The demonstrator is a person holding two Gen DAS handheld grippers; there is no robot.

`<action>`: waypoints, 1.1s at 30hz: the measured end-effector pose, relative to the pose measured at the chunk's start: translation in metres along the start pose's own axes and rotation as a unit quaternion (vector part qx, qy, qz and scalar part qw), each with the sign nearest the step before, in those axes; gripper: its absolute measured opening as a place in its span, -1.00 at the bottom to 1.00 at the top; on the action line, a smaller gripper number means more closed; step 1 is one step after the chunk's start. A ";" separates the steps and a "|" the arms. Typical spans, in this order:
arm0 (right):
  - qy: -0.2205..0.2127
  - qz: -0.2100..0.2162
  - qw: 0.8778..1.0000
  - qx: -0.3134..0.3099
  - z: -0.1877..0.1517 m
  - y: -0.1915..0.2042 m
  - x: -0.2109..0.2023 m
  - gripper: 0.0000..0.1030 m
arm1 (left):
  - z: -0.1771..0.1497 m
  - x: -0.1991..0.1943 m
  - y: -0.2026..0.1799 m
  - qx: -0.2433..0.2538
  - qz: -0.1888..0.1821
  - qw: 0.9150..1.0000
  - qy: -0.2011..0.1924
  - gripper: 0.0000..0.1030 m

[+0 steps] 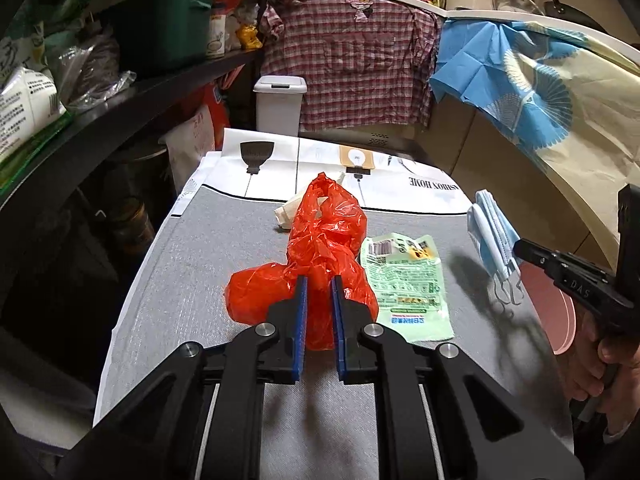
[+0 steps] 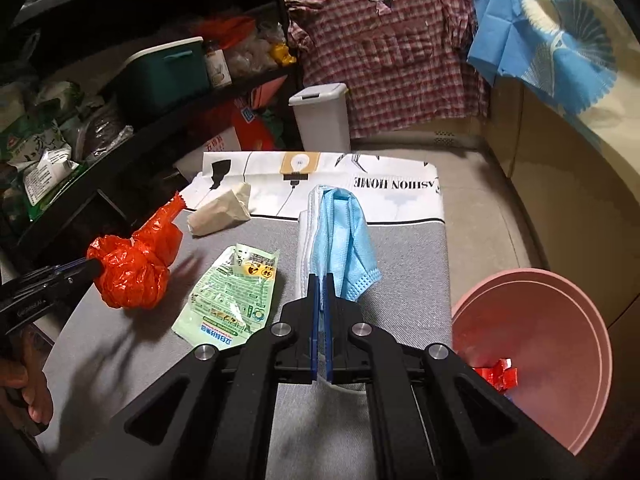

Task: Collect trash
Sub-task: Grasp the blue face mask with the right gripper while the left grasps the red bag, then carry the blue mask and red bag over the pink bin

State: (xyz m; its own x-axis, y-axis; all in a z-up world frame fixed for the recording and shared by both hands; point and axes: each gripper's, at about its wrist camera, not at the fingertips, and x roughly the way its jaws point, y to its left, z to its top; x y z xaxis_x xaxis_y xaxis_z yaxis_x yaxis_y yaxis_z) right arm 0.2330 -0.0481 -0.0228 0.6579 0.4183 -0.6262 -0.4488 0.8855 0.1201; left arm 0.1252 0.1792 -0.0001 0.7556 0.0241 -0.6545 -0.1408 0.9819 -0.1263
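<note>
On the grey mat (image 2: 400, 264), far left, we are clamping the orange plastic bag (image 1: 320, 256) in the left gripper (image 1: 319, 280). Beside it is lying the green wrapper (image 2: 228, 296). Further right, we are pinching the blue face mask (image 2: 344, 240) in the right gripper (image 2: 320, 280), near the pink basin (image 2: 560, 320).

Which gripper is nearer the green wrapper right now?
Hard to call; roughly equal. The left gripper, shut on the red bag, is just left of the green wrapper. The right gripper, shut on the blue mask, is just right of it.
</note>
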 end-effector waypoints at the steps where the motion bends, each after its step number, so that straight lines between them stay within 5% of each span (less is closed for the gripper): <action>1: -0.002 -0.001 1.000 -0.002 0.000 0.001 -0.003 -0.96 | -0.001 -0.002 -0.002 0.002 0.000 1.000 -0.001 -0.78; 33: -0.056 -0.022 0.998 0.003 -0.028 -0.007 -0.128 -0.96 | -0.039 -0.066 -0.074 0.018 -0.048 0.998 -0.022 -0.83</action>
State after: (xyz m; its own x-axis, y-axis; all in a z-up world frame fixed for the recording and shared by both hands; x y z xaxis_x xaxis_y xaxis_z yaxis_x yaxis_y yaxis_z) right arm 0.1349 -0.1134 0.0348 0.7405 0.3988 -0.5409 -0.4145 0.9046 0.0996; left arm 0.0608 0.0977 0.0236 0.7921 -0.0624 -0.6072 -0.0449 0.9861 -0.1598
